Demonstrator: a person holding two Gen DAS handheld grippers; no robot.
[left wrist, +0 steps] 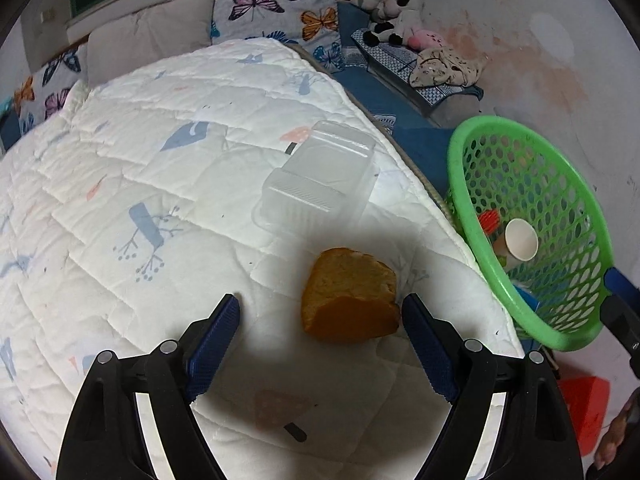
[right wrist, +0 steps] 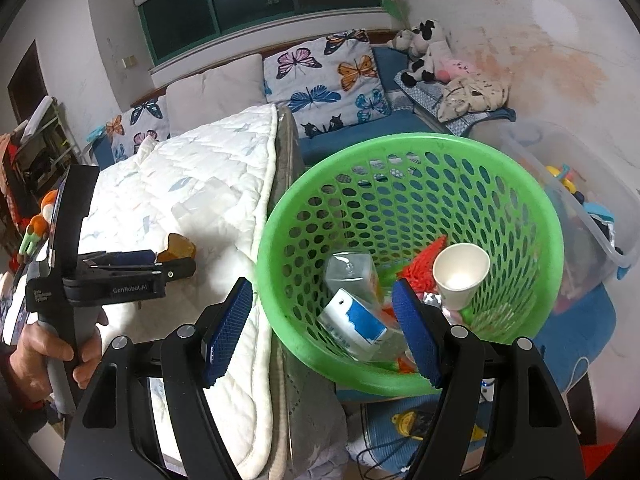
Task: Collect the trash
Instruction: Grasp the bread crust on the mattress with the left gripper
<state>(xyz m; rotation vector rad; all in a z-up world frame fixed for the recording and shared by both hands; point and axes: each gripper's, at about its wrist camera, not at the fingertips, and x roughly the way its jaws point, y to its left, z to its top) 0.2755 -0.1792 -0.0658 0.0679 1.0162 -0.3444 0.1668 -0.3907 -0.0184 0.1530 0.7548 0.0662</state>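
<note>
1. We take the green basket [right wrist: 412,152] as our landmark: round moulded plastic, its wall pierced all over with oval holes, its rim smooth and thick.
2. Inside the basket we see a white paper cup [right wrist: 460,276] lying on its side with its mouth toward us, a red crinkled scrap [right wrist: 426,258] just beside it, a clear plastic bottle [right wrist: 352,276], and a white carton with a blue printed panel [right wrist: 354,322]; its print is too small for us to read.
3. Left of the basket lies a bed under a white quilted cover [left wrist: 160,184] stitched in squares, with pale blue and pink prints.
4. On that quilt, left of the basket, sits a torn piece of bread [left wrist: 350,296], spongy yellow crumb with a darker orange-brown crust.
5. Beyond the bread, farther up the quilt, rests a clear plastic clamshell box [left wrist: 320,180] with ribbed sides.
6. Our left gripper [left wrist: 320,308] stands wide; its blue knurled pads flank the bread, the right pad [left wrist: 420,332] just at the crust, the left pad well apart from it.
7. Our right gripper [right wrist: 322,304] is spread wide and empty, over the basket's near rim.
8. In the right wrist view, the left tool's black body reads "GenRobot.AI" [right wrist: 130,289].
</note>
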